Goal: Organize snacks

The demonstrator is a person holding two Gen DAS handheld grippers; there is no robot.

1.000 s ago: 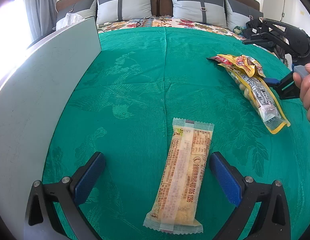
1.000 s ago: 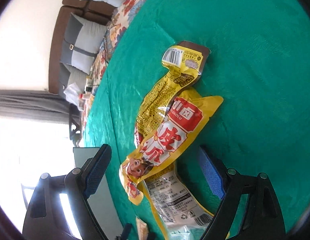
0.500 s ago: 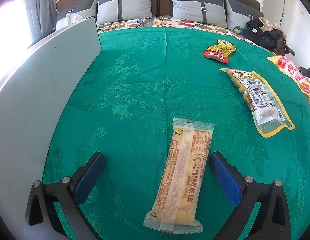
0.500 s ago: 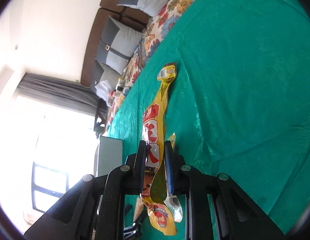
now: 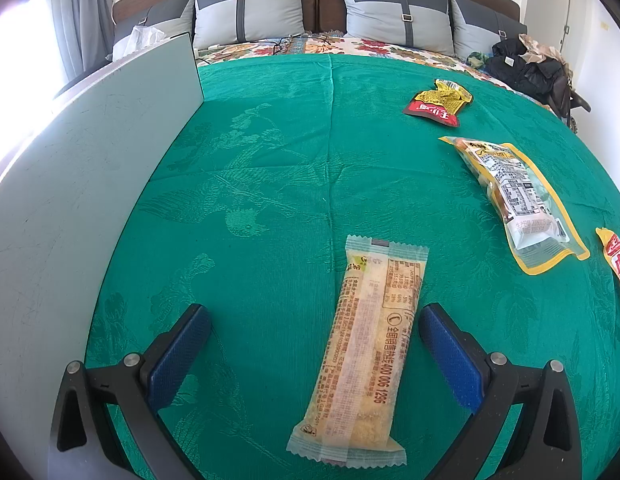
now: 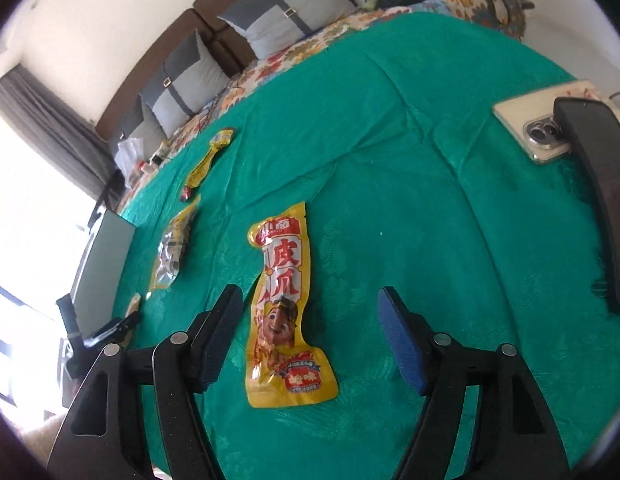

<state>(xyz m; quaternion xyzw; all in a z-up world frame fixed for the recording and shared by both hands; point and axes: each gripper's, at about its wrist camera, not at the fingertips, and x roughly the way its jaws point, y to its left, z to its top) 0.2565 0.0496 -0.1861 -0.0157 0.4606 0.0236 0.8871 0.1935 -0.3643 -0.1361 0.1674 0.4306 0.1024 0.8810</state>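
Observation:
My left gripper (image 5: 313,312) is open and low over the green cloth (image 5: 270,160). A beige snack bar (image 5: 365,344) lies flat between its fingers, close to the right pad (image 5: 449,352), with no pad pressing on it. My right gripper (image 6: 308,296) has its jaws opening. A yellow packet with a cartoon face (image 6: 282,312) lies flat on the cloth between them, free of both pads. That packet also shows at the right edge of the left wrist view (image 5: 617,264). A clear yellow-rimmed pouch (image 5: 513,200) and a small red-and-yellow packet (image 5: 437,104) lie further back.
A pale grey board (image 5: 90,200) runs along the cloth's left side. A phone (image 6: 537,128) and a long black object (image 6: 597,200) lie to the right of my right gripper. Pillows (image 5: 250,12) line the headboard, and dark clothes (image 5: 525,68) are piled at the far right.
My right gripper shut on the yellow cartoon packet, carried it away from the other packets, and has let it go flat on the cloth. The left gripper stayed still.

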